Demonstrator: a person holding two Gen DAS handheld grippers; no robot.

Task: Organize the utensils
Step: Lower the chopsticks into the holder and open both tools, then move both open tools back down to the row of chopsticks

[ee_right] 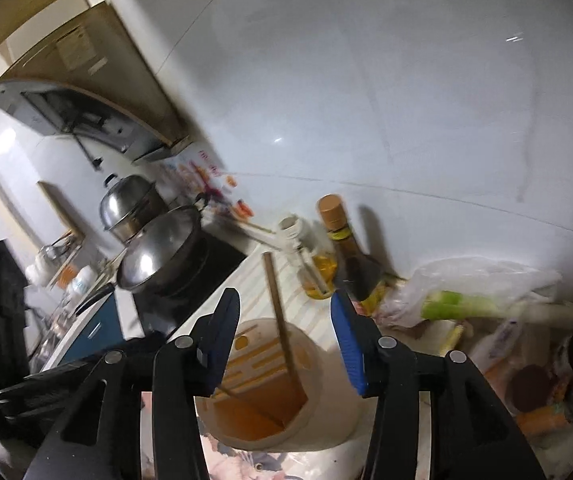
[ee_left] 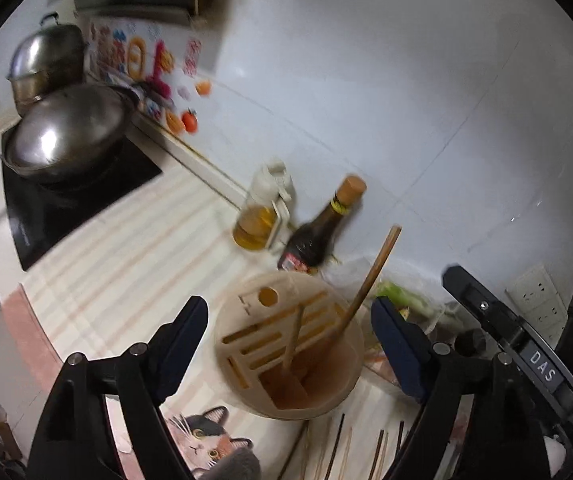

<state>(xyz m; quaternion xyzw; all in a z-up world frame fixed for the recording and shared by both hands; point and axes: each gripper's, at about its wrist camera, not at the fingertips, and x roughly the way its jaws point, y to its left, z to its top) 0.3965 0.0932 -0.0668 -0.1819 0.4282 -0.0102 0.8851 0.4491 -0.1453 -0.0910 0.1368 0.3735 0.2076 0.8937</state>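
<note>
A round beige utensil holder (ee_left: 328,394) with slots in its top stands on the striped counter; it also shows in the right wrist view (ee_right: 322,396). A long wooden chopstick (ee_left: 374,276) leans in its open compartment, with a thinner one (ee_left: 293,334) beside it. Several loose chopsticks (ee_left: 340,452) lie on the counter in front of the holder. My left gripper (ee_left: 290,344) is open and empty, its jaws on either side of the holder. My right gripper (ee_right: 286,332) is open and empty above the holder, around the standing chopstick (ee_right: 280,320).
An oil bottle (ee_left: 260,210) and a dark sauce bottle (ee_left: 318,232) stand behind the holder by the white tiled wall. A wok (ee_left: 66,136) sits on a black cooktop (ee_left: 66,208) to the left. A bag with leeks (ee_right: 474,300) lies right. A cat-print mat (ee_left: 206,440) lies in front.
</note>
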